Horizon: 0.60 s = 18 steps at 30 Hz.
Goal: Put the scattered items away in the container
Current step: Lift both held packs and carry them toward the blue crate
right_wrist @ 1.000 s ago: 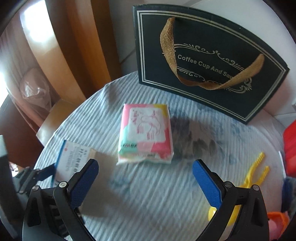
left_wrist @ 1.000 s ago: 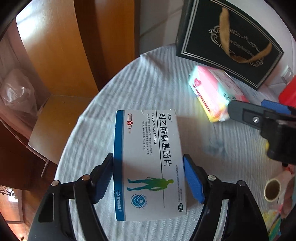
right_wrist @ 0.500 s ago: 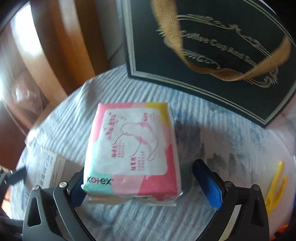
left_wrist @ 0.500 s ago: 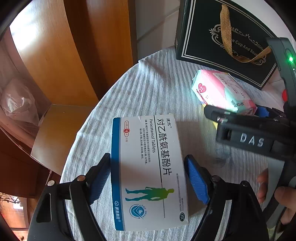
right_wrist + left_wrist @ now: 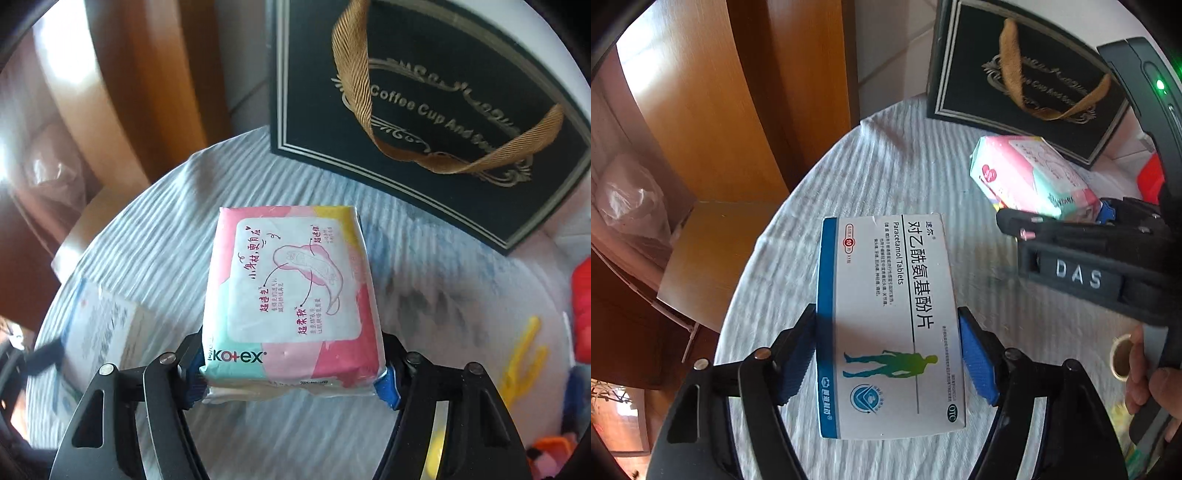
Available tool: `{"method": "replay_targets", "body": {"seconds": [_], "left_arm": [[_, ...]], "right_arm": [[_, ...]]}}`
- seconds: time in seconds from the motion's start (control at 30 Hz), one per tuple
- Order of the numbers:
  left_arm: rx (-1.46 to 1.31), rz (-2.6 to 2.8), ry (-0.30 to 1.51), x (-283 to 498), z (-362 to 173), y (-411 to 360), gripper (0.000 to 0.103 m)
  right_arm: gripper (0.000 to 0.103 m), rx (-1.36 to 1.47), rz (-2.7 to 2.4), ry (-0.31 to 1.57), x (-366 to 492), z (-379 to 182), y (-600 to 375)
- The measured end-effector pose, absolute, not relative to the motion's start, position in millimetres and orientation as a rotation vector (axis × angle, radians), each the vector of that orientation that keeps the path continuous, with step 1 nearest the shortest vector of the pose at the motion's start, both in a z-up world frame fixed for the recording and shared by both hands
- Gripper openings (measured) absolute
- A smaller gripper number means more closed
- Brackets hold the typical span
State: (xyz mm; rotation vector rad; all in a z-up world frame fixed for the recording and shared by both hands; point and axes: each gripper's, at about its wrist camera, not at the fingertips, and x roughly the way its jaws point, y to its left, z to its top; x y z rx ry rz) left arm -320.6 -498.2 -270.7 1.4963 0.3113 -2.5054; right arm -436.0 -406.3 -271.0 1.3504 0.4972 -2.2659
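Observation:
My left gripper [image 5: 888, 354] is shut on a white-and-blue paracetamol tablet box [image 5: 886, 325] and holds it just above the table. My right gripper [image 5: 291, 369] is shut on a pink Kotex pad pack [image 5: 291, 295], its blue pads pressed on both sides. The pack also shows in the left wrist view [image 5: 1030, 177], with the right gripper body [image 5: 1082, 273] beside it. A dark gift bag with a gold ribbon handle [image 5: 424, 103] stands at the back of the table; it also shows in the left wrist view [image 5: 1015, 70].
The round table has a white ribbed cloth [image 5: 886, 162]. A yellow clip [image 5: 524, 354] and red and orange items [image 5: 583, 306] lie at the right. A small tape roll [image 5: 1121, 358] sits by the hand. Wooden furniture [image 5: 701, 110] stands past the table's left edge.
My right gripper moved forward around the pad pack and shut on it. My left gripper keeps hold of the tablet box, nearly still.

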Motion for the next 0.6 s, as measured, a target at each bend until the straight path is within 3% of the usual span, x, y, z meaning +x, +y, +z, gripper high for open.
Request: {"method": "replay_targets", "body": {"seconds": [0.43, 0.6], "left_arm": [[1.316, -2.642, 0.357, -198.6, -144.2, -441.4, 0.072], [1.272, -2.683, 0.321, -145.3, -113.1, -400.2, 0.072]], "right_arm": [[0.071, 1.177, -2.364, 0.422, -277.4, -121.2, -313.3], [0.071, 1.112, -2.436, 0.412, -216.4, -92.6, -267.2]]}}
